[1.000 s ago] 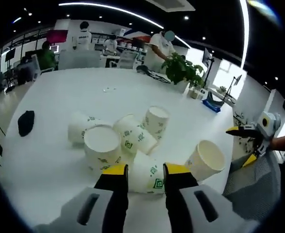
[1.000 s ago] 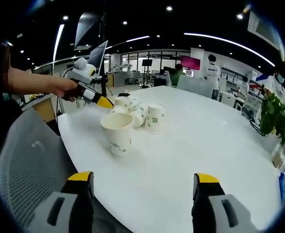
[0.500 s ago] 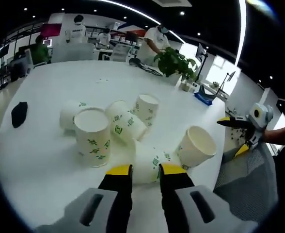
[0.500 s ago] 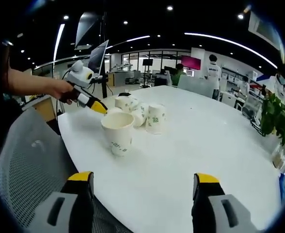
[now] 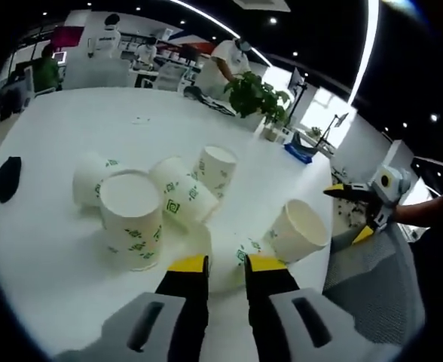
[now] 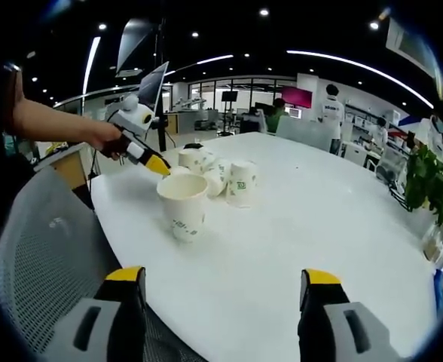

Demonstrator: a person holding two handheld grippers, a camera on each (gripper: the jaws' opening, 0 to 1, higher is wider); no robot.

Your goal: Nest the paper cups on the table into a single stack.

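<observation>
Several white paper cups with green marks stand and lie on the white table [image 5: 48, 256]. One cup stands upright [image 5: 131, 219]. Others lie jumbled behind it [image 5: 182, 194]. A tilted cup [image 5: 297, 230] rests near the table's right edge. My left gripper [image 5: 227, 264] has its jaws narrowed onto a cup lying on its side [image 5: 223, 245]. My right gripper [image 6: 223, 277] is wide open with nothing between its jaws, low over the table's edge, facing an upright cup [image 6: 184, 204] and the pile [image 6: 225, 179]. The left gripper [image 6: 158, 164] reaches into that pile.
A small black object [image 5: 8, 177] lies at the table's left. A potted plant [image 5: 252, 94] stands at the far side. A grey mesh chair [image 6: 41, 249] sits by the table edge. People work at desks in the background. The right gripper [image 5: 351, 213] hangs open beyond the table's edge.
My left jaws have drawn closer together around the lying cup, and the left view has shifted. The right gripper has stayed still and open.
</observation>
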